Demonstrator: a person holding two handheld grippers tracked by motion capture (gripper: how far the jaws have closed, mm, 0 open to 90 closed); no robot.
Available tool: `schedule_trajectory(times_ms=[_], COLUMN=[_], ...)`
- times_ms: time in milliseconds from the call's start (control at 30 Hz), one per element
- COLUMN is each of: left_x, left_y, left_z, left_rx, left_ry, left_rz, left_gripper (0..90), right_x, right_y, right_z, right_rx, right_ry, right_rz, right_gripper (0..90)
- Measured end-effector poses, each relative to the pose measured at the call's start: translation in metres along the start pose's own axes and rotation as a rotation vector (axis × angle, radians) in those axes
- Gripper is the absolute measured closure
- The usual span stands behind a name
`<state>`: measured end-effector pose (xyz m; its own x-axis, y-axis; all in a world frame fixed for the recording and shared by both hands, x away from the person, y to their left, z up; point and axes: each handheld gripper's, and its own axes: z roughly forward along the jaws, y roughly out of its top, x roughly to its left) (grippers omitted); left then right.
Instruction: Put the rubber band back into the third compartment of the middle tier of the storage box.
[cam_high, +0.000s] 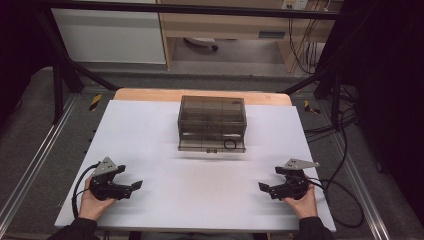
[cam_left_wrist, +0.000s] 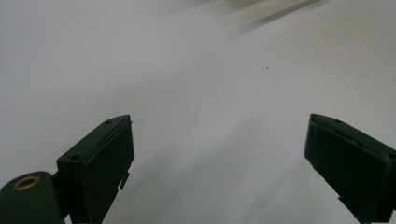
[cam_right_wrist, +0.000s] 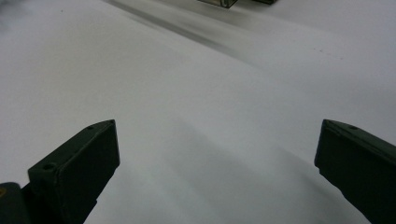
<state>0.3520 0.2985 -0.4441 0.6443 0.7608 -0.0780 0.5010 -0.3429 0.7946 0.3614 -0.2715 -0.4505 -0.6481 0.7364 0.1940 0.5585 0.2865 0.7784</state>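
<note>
Both your left gripper (cam_high: 136, 185) and right gripper (cam_high: 262, 187) gape empty; the smoky plastic box (cam_high: 212, 121) looks light, rigid and slick, so clasp its side walls

White sheet (cam_high: 165, 135) covers table; bare wood strip (cam_high: 150, 94) at far edge. Grey floor (cam_high: 30, 125) around. Black frame bars (cam_high: 65, 55) overhead and at sides. Wooden furniture (cam_high: 220, 22) behind; cables (cam_high: 300, 45) hanging at right. Dim light.

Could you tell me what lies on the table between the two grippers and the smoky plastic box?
Nothing: in the high view, bare white table separates the left gripper and right gripper from the plastic box. Both gripper views show open jaws over bare white surface.
</note>
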Motion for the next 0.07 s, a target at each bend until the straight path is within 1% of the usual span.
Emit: schedule_trajectory(times_ms=[67], left_x=[0.0001], left_y=[0.0000], left_z=[-0.0001], left_rx=[-0.001], left_ry=[0.000], left_rz=[-0.001], left_gripper=[8.0], right_x=[0.0002], right_y=[-0.0002], right_z=[0.0004], right_rx=[0.002], right_ry=[0.000], right_rz=[0.001], right_gripper=[0.6])
